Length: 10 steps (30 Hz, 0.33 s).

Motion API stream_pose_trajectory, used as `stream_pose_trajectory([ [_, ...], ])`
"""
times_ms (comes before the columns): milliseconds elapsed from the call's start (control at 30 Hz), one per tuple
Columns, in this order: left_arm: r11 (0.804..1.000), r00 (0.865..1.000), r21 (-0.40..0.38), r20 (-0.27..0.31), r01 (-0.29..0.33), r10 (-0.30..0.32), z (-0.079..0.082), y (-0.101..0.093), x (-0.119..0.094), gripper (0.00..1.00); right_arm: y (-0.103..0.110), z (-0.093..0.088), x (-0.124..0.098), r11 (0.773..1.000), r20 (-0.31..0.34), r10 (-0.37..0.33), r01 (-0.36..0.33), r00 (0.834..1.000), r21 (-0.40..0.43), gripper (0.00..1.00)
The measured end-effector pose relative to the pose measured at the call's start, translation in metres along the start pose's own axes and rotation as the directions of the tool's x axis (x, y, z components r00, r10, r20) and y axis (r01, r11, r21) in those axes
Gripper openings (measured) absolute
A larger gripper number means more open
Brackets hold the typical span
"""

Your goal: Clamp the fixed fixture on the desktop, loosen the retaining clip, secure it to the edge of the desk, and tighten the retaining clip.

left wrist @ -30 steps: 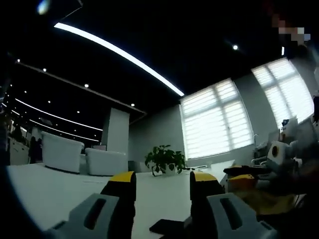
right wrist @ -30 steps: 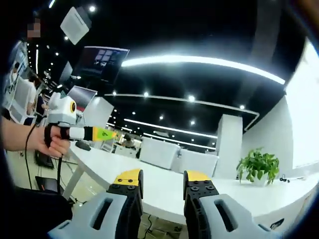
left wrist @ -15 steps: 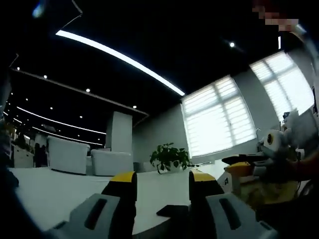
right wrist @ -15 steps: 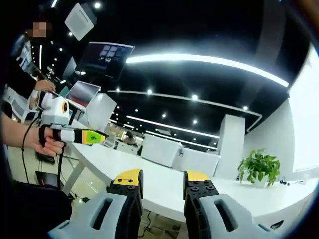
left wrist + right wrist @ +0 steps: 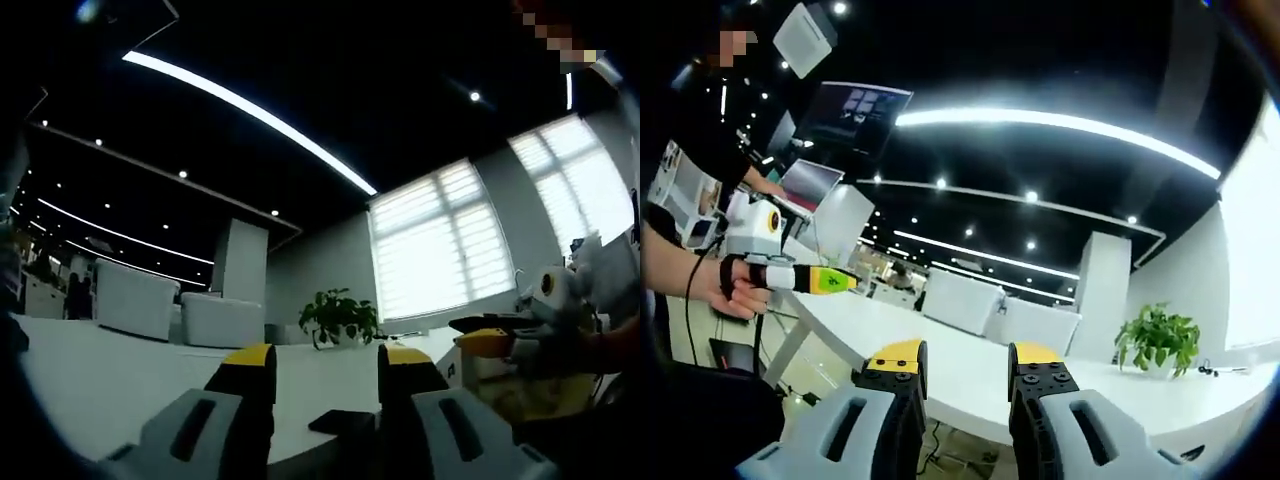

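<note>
we see a dark ceiling with a long light strip (image 5: 250,110), bright blinds-covered windows (image 5: 435,245) right of the potted plant (image 5: 338,318), white sofas (image 5: 175,308) left of it, white desk (image 5: 970,385) below.

Left gripper (image 5: 322,362): jaws parted, nothing between them, raised and level; it also shows at the left of the right gripper view (image 5: 830,281), gripped by the person's hand (image 5: 732,288) (bare forearm behind).

Right gripper (image 5: 958,360): jaws parted, nothing between them; also visible at the right of the left gripper view (image 5: 490,335).
</note>
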<state>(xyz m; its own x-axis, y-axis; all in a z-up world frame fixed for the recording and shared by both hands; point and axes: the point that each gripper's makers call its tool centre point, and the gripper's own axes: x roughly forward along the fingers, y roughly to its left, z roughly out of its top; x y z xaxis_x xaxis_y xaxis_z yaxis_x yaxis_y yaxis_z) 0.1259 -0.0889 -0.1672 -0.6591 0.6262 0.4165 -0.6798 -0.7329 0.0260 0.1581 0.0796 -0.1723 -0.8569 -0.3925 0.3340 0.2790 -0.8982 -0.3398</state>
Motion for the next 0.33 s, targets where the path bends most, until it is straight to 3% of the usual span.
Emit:
stream_pose_trajectory([
  [333,1.0,1.0,-0.008,-0.016,0.008,-0.008,-0.0052,-0.0034,0.0017,0.39,-0.0067,-0.0001,-0.0032,1.0,0.003,-0.023,0.023,1.0,0.005,0.29],
])
